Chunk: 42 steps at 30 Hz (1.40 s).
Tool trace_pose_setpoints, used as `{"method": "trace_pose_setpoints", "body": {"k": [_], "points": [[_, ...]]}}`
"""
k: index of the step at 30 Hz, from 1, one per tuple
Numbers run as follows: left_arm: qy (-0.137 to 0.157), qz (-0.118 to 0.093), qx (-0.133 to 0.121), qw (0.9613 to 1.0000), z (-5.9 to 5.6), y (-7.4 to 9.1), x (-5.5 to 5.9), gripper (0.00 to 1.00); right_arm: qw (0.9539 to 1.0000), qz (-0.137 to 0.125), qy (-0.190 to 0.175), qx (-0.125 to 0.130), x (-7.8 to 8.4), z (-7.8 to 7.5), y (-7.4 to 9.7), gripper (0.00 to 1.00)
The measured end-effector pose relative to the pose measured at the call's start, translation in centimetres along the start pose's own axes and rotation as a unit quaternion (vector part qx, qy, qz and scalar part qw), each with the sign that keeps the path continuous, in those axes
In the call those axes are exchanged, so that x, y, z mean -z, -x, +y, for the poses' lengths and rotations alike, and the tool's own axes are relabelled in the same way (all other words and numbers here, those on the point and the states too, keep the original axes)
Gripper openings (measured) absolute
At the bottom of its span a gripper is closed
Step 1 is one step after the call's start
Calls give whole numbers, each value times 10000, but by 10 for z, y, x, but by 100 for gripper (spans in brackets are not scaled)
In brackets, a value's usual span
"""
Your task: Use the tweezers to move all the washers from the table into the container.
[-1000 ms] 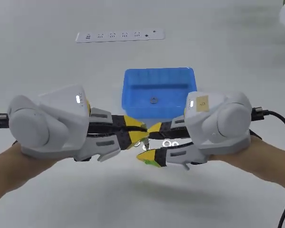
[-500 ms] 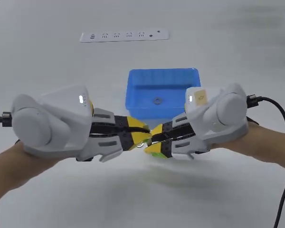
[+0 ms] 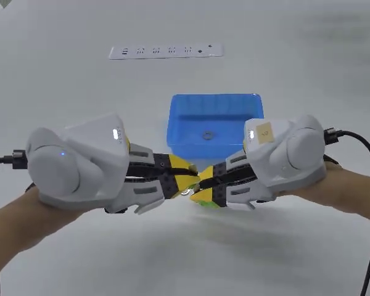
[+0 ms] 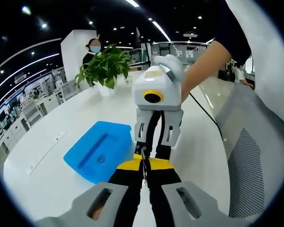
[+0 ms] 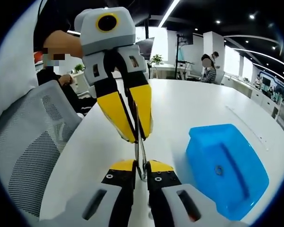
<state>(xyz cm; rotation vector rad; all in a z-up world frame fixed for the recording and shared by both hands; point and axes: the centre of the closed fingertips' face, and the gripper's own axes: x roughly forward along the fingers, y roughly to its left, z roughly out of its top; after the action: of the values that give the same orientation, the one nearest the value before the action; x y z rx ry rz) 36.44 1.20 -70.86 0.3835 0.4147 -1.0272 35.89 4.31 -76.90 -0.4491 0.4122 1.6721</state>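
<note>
My two grippers meet tip to tip in front of the blue container (image 3: 185,120). The left gripper (image 3: 190,176) comes in from the left and the right gripper (image 3: 203,184) from the right. Thin metal tweezers (image 5: 140,152) stand between the tips. In the right gripper view my right gripper (image 5: 141,169) is shut on their lower part, and the left gripper (image 5: 137,135) holds them from above. The left gripper view has the left gripper (image 4: 145,167) shut on the tweezers (image 4: 144,165). One washer (image 3: 207,135) lies inside the container (image 5: 236,161). The grippers hide the table just below their tips.
A white power strip (image 3: 166,51) lies at the far side of the table. A cable (image 3: 367,166) trails from the right gripper. A mesh chair (image 4: 255,165) stands at the table's edge. A potted plant (image 4: 109,66) is on the far end of the table.
The right gripper's jaws, open a second ago, have moved left and shut on the tweezers held by the left gripper. The loose washers on the table are now hidden.
</note>
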Motion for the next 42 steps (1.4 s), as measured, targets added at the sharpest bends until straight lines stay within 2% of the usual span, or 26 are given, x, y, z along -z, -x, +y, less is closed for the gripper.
{"method": "trace_pose_setpoints", "body": {"k": [3, 10, 17, 23, 28, 35, 42], "points": [[215, -38, -22, 9998, 0, 3, 2, 9, 10000, -8, -3, 35, 0, 1, -1, 10], [468, -150, -94, 9987, -2, 11, 1, 20, 10000, 7, -19, 88, 1, 1, 0, 10], [849, -384, -202, 9954, -6, 21, -3, 30, 9998, -93, -46, 186, -10, 0, 8, 10], [1252, -711, -431, 9886, -4, 35, -8, 42, 9993, -228, -79, 268, -23, 2, 18, 10], [1266, -650, -504, 9885, -7, 45, -3, 44, 9989, -364, -81, 293, -39, 1, 33, 10], [1571, -1017, -752, 9794, 0, 63, -3, 53, 9980, -480, 24, 422, -60, -5, 52, 10], [1828, -1301, -958, 9698, 6, 76, -2, 76, 9957, -660, 116, 634, -84, -20, 66, 10]]}}
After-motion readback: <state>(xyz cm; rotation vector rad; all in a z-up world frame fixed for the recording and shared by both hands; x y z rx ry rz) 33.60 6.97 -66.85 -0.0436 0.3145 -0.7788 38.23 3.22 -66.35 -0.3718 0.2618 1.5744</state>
